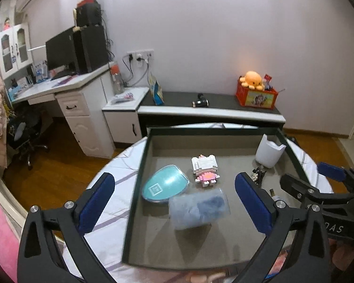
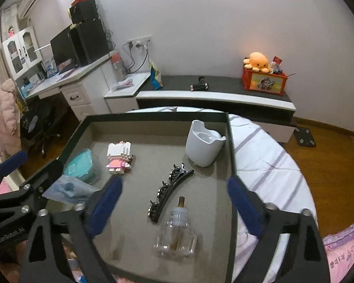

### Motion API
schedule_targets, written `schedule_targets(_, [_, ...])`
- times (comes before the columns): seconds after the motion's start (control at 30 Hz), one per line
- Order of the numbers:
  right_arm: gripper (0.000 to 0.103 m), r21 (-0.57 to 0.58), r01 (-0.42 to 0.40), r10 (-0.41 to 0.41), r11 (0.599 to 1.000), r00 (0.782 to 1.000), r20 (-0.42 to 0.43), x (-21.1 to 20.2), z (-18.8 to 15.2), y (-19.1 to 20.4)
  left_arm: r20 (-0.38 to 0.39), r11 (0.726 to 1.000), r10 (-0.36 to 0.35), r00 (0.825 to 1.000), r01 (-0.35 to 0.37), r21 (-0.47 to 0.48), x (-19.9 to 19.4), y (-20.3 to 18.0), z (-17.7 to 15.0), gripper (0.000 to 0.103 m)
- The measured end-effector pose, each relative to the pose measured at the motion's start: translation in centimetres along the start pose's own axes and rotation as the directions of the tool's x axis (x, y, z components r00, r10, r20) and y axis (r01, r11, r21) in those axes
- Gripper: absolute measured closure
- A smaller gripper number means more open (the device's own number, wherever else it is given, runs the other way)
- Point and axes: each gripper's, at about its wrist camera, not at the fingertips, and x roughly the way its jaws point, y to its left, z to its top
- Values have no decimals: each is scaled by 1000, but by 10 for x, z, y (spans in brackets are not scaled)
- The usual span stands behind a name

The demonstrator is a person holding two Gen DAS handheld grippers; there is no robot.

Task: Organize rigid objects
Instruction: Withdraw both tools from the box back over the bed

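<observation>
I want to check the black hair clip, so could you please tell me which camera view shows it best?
The right wrist view: the hair clip lies whole and unobstructed on the tray floor. In the left wrist view only its far end shows; the rest is hidden behind the left gripper's own finger.

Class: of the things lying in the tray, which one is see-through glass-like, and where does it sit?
The clear bottle, lying on its side nearest the right gripper. The hair clip, white cup and brick figure are all opaque.
</observation>
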Motion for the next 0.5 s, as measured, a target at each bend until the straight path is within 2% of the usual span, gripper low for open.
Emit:
schedule_targets(0.07, [0, 19, -20, 19, 1000, 1000, 16, -14, -3, -1, 21, 1000, 17, 1000, -16, -5, -17, 4, -1, 0])
schedule_targets(0.5, [0, 24, -25, 20, 999, 984, 178, -126, -37, 20, 133, 1000, 4, 991, -3, -2, -125, 14, -22, 0])
